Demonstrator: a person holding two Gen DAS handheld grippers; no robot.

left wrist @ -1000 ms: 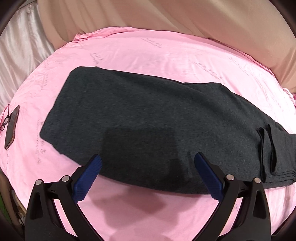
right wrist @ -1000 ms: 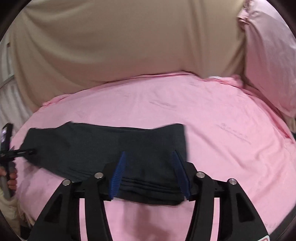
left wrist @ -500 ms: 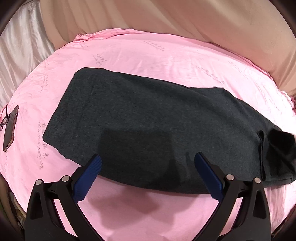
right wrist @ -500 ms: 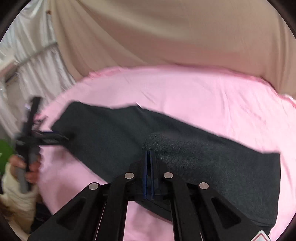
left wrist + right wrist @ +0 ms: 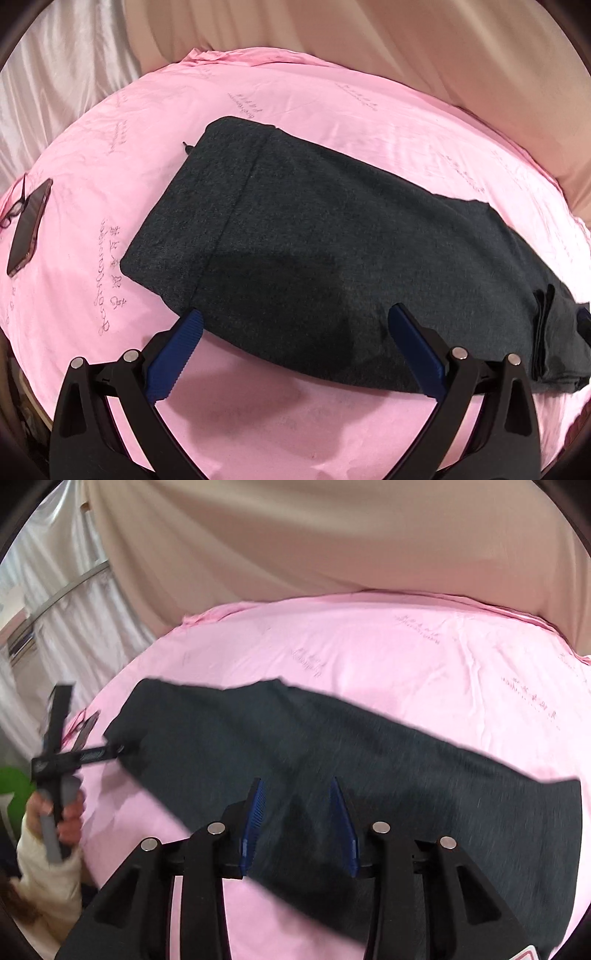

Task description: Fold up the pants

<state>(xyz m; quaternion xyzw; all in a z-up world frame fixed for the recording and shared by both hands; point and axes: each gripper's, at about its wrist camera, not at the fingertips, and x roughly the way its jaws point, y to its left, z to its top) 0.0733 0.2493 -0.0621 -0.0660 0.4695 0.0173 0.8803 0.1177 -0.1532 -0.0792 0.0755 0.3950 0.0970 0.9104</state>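
On the pink bed (image 5: 332, 110), both grippers, the left gripper (image 5: 295, 328) wide open and the right gripper (image 5: 297, 794) just reopening and empty, hovered over the half-folded pants (image 5: 351, 240), whose next fold likely needed a grip at the 3 o'clock end.

Both grippers open, angled down, nothing between their fingers

The left gripper (image 5: 295, 339) has its blue-padded fingers (image 5: 184, 343) spread wide, pointing toward 12 o'clock in its own view. The right gripper (image 5: 297, 823) has just been opening; its jaws stand partly apart with nothing clamped between them. In the right wrist view, at 9 o'clock, the person's left hand (image 5: 62, 816), in a cream sleeve (image 5: 48, 882), grips the left gripper's handle.
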